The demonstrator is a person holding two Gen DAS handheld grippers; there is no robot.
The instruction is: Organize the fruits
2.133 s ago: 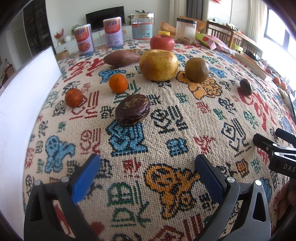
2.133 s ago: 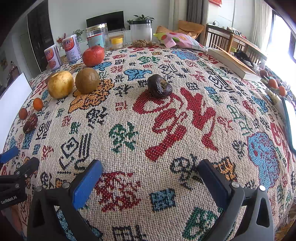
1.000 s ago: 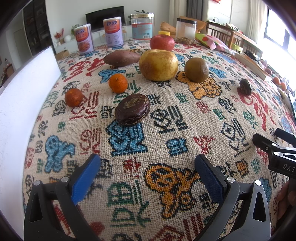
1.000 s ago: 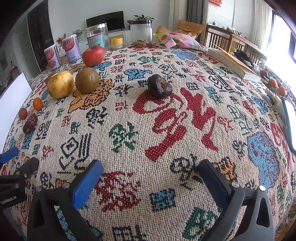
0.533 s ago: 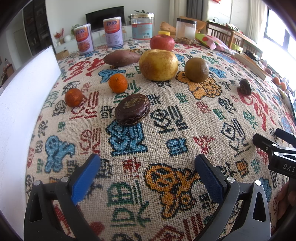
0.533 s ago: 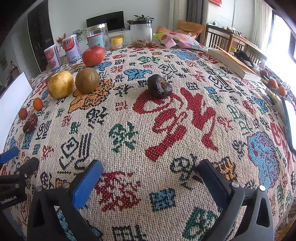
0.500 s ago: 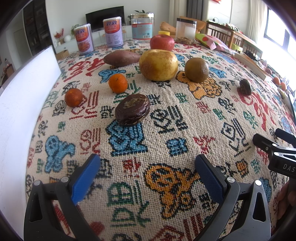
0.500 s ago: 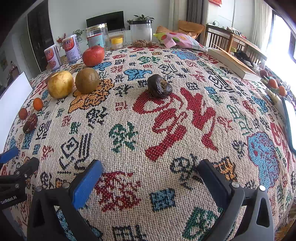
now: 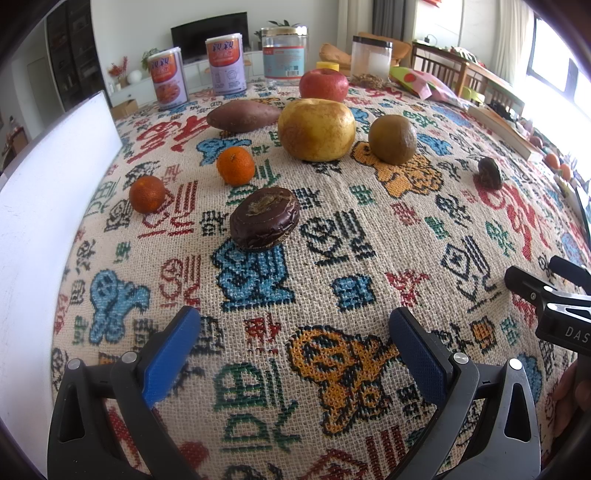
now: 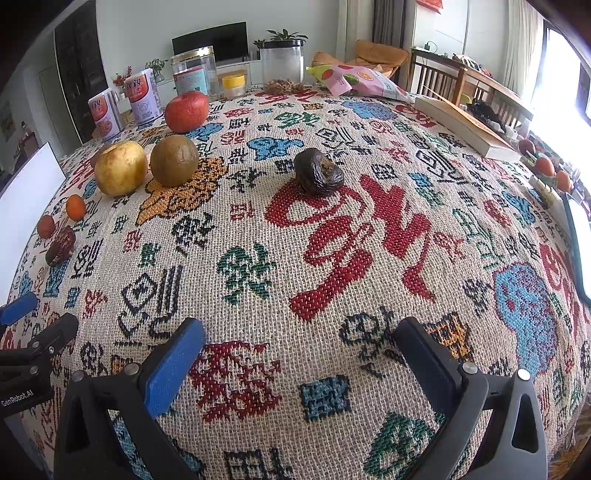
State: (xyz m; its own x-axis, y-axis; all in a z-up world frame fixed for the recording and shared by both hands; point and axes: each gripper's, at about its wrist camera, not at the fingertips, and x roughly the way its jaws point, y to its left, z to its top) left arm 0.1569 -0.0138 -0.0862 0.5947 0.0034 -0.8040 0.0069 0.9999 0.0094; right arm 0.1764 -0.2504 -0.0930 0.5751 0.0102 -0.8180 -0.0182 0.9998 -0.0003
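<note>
Both grippers [image 9: 295,350] [image 10: 299,354] unchanged — jaws wide, nothing moved.

home living-dining room | television [image 9: 209,35] | wooden chairs [image 10: 439,79] | tablecloth [image 10: 332,258]

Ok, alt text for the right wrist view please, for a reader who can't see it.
The open right gripper hovers low over a patterned tablecloth, facing a dark wrinkled fruit that sits alone. Far left lie a yellow pear, a brown round fruit and a red apple.
</note>
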